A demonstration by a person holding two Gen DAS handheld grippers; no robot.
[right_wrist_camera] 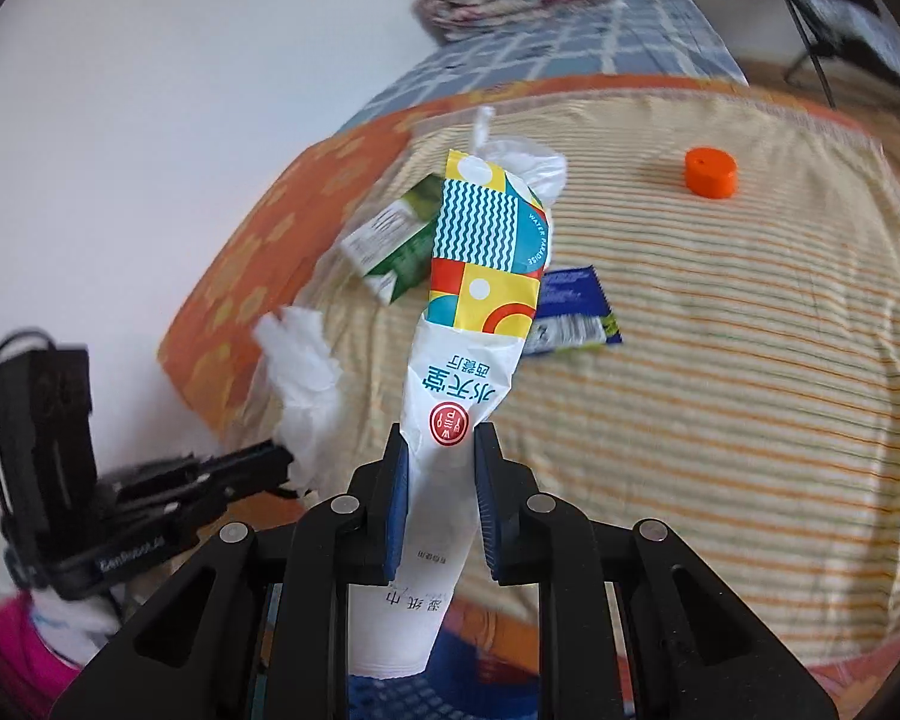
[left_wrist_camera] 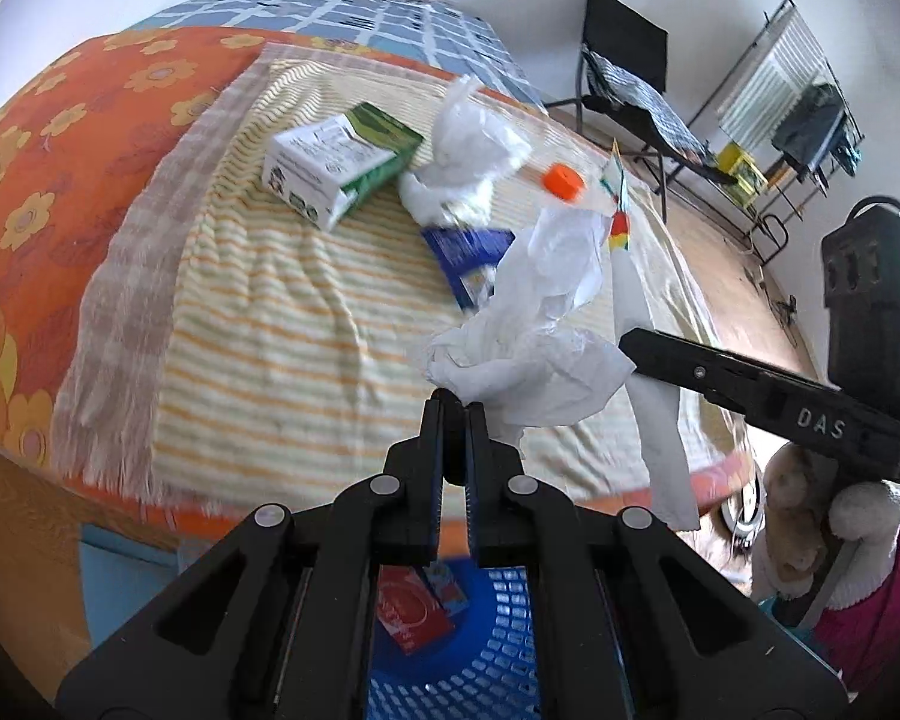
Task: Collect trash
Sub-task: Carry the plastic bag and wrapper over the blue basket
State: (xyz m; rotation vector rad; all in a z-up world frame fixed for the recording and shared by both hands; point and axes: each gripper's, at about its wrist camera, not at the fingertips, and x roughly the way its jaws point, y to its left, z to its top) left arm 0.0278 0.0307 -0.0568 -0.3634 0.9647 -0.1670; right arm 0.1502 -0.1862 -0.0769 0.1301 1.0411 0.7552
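Left gripper [left_wrist_camera: 456, 405]: jaws closed, pinching crumpled tissue [left_wrist_camera: 528, 324]. Right gripper [right_wrist_camera: 438, 450]: jaws clamping paper wrapper [right_wrist_camera: 480, 276]. Both above the bed [left_wrist_camera: 258, 324].

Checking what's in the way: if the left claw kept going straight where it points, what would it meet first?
Probably the striped towel on the bed. The left claw, shut on a crumpled tissue, aims down at bare towel short of the blue wrapper; depth is unclear.

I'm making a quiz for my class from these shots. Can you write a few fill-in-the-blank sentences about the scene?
1. The left gripper pinches a crumpled white ____.
2. The right gripper holds a printed paper ____.
3. The cap lying on the blanket is ____.
4. The basket below the grippers is ____.

Missing words: tissue; wrapper; orange; blue
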